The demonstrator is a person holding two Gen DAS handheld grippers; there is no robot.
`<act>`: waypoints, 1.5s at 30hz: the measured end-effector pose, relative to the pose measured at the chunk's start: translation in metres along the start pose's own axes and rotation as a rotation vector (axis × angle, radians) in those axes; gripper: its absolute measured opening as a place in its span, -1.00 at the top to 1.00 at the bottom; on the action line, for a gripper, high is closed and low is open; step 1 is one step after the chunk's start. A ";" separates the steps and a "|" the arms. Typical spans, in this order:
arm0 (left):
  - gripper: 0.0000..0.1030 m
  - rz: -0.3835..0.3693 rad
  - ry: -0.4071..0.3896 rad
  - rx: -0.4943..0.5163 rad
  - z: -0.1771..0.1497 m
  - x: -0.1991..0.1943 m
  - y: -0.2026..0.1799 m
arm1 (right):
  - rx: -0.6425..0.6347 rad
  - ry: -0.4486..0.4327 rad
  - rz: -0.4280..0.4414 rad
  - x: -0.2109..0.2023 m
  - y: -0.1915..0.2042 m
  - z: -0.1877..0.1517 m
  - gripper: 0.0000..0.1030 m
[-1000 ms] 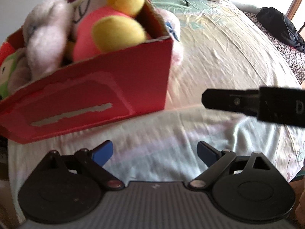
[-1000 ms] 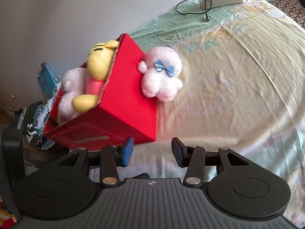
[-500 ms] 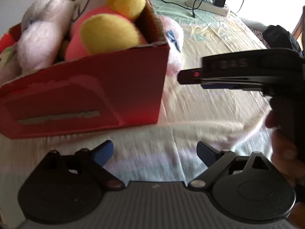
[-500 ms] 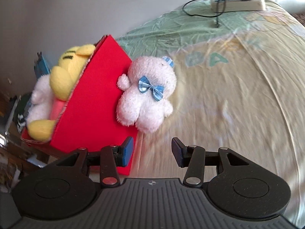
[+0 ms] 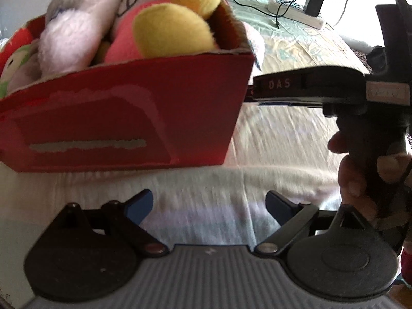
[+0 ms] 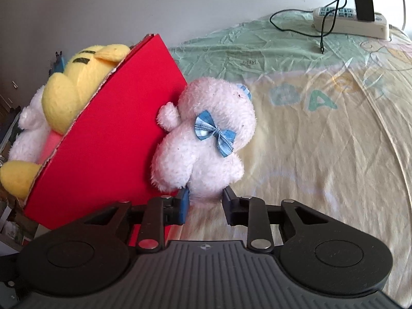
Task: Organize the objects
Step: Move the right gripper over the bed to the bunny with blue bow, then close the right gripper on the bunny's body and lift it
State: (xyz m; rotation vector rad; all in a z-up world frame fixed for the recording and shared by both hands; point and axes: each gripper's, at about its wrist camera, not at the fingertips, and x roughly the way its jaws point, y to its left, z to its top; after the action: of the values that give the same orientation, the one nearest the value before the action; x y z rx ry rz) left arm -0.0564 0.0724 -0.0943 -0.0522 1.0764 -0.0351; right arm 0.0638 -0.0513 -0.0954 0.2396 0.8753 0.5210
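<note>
- White plush bear [image 6: 203,141], blue bow: lying on the bedsheet [image 6: 322,154], leaning against the outer side wall of the red box [image 6: 108,139], outside it.
- Long axis: running roughly away from the right wrist camera, feet nearest.
- Right gripper [image 6: 204,204]: jaws part-open, straddling the bear's lower end, apparently not yet clamping.
- Left gripper [image 5: 208,203]: jaws standing wide, holding nothing, facing the box front, bear mostly hidden behind that corner.
- Nearer hand, by judgement: the right.
- Box: already crowded with yellow plush [image 6: 77,87] and others.
</note>
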 end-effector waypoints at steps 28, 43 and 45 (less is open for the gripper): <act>-0.69 -0.210 -0.033 0.081 0.015 -0.001 -0.041 | 0.058 0.129 0.132 -0.105 -0.070 -0.042 0.25; -0.43 -0.229 0.027 -0.002 0.025 0.035 -0.047 | 0.390 0.213 0.372 -0.024 -0.090 -0.017 0.02; -0.41 -0.229 0.028 -0.010 0.026 0.036 -0.044 | 0.396 0.241 0.402 -0.019 -0.086 -0.019 0.06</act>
State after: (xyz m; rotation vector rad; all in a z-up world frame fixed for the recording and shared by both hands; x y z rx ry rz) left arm -0.0161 0.0274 -0.1113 -0.1842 1.0943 -0.2373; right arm 0.0678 -0.1351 -0.1296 0.7358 1.1721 0.7578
